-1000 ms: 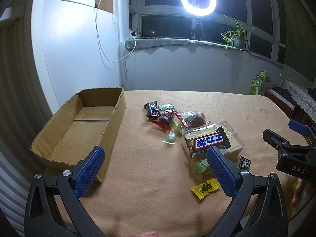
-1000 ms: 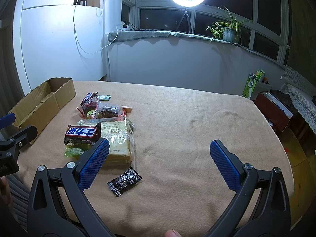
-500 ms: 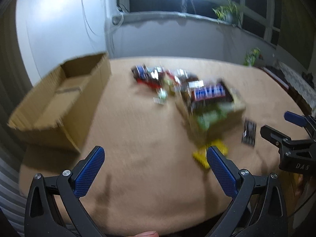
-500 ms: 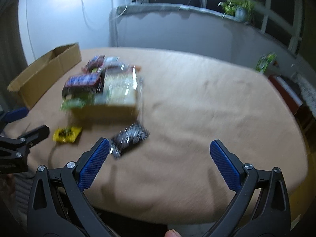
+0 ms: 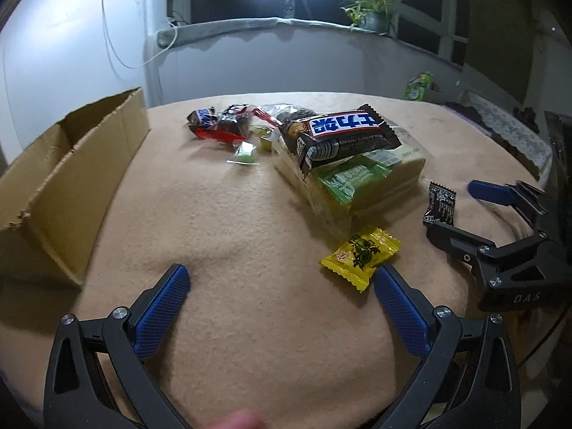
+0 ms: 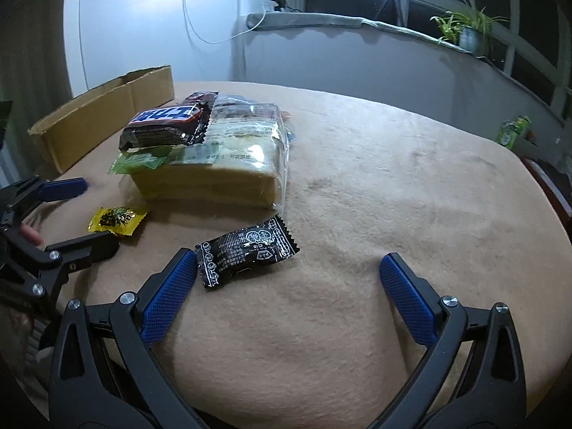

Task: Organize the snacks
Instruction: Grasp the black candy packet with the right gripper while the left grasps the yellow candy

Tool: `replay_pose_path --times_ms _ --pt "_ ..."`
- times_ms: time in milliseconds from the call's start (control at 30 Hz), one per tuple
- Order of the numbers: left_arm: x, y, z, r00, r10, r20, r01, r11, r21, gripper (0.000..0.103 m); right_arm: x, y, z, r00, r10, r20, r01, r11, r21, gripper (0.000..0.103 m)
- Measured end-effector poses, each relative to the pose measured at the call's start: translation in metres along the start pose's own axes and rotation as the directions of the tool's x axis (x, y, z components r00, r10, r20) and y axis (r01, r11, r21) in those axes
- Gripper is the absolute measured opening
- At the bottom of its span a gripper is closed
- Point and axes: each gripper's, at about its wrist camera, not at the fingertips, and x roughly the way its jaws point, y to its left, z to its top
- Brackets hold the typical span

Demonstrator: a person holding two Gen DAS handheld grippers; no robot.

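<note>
A pile of snacks lies mid-table: a brown chocolate bar (image 5: 339,135) on a clear-wrapped cake pack (image 5: 361,182), with small red and green sweets (image 5: 221,127) behind. A yellow sweet (image 5: 361,252) lies just ahead of my left gripper's right finger. A black sachet (image 6: 246,252) lies by my right gripper's left finger. My left gripper (image 5: 280,287) is open and empty, low over the cloth. My right gripper (image 6: 287,275) is open and empty. An open cardboard box (image 5: 68,175) stands at the left.
The table has a tan cloth (image 5: 221,228) and a rounded edge. A wall, window sill and ring light are behind. A green packet (image 5: 418,85) stands beyond the far right edge. Each gripper shows in the other's view, the right one (image 5: 507,236) beside the sachet.
Both grippers have moved forward and down toward the snacks. The pile, yellow sweet and black sachet are now much nearer. Both stay open.
</note>
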Motion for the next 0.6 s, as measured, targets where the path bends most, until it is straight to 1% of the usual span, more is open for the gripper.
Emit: replay_pose_path --times_ms 100,133,200,233,300,333,367,400,433,467,500,533,567,600 --pt "-0.002 0.002 -0.002 0.999 -0.026 0.018 0.026 0.999 0.022 0.103 -0.002 0.0 0.0 1.0 -0.001 -0.007 0.001 1.0 -0.001 0.103" --pt "-0.003 0.003 -0.003 0.999 -0.031 0.022 0.031 0.999 0.023 0.103 -0.001 -0.001 0.001 1.0 -0.011 -0.01 0.011 1.0 -0.007 0.103" --pt "-0.004 0.002 -0.001 0.999 -0.033 0.017 0.032 0.999 0.033 0.103 0.0 0.001 0.001 1.0 -0.006 0.001 0.006 1.0 -0.014 0.103" --pt "-0.004 0.0 0.001 0.999 -0.033 0.017 0.033 0.999 0.035 0.102 0.003 0.001 0.004 1.0 -0.004 -0.001 0.003 1.0 -0.025 0.1" --pt "-0.004 -0.005 0.003 0.998 -0.058 0.018 0.057 0.997 0.059 0.101 0.004 0.0 0.007 1.0 0.021 0.005 -0.021 0.999 -0.043 0.088" --pt "-0.003 -0.007 0.004 0.997 -0.068 0.021 0.066 0.995 0.077 0.098 0.004 0.002 0.008 0.999 0.033 0.012 -0.033 0.998 -0.047 0.086" --pt "-0.002 -0.012 0.004 0.996 -0.085 0.02 0.082 0.991 0.101 0.086 0.003 0.003 0.008 0.999 0.042 0.015 -0.041 0.998 -0.054 0.081" --pt "-0.001 -0.015 0.005 0.995 -0.095 0.024 0.091 0.989 0.116 0.082 0.003 0.003 0.008 0.999 0.051 0.017 -0.049 0.997 -0.061 0.078" --pt "-0.002 -0.017 0.005 0.995 -0.096 0.029 0.092 0.988 0.124 0.08 0.003 0.005 0.009 0.998 0.057 0.019 -0.056 0.996 -0.067 0.076" --pt "0.0 -0.018 0.006 0.994 -0.106 0.029 0.101 0.987 0.127 0.074 0.002 0.005 0.009 0.998 0.064 0.02 -0.062 0.996 -0.071 0.071" --pt "0.0 -0.019 0.008 0.993 -0.113 0.031 0.108 0.986 0.128 0.067 0.002 0.005 0.009 0.997 0.069 0.023 -0.067 0.995 -0.072 0.063" --pt "0.0 -0.02 0.009 0.992 -0.12 0.031 0.115 0.985 0.129 0.062 0.001 0.005 0.009 0.997 0.072 0.025 -0.07 0.995 -0.074 0.059" --pt "0.0 -0.022 0.009 0.991 -0.13 0.028 0.126 0.983 0.134 0.051 0.0 0.006 0.009 0.997 0.073 0.029 -0.071 0.995 -0.074 0.051" --pt "0.0 -0.023 0.01 0.99 -0.137 0.024 0.132 0.981 0.142 0.043 -0.001 0.005 0.009 0.997 0.07 0.03 -0.068 0.995 -0.075 0.047"
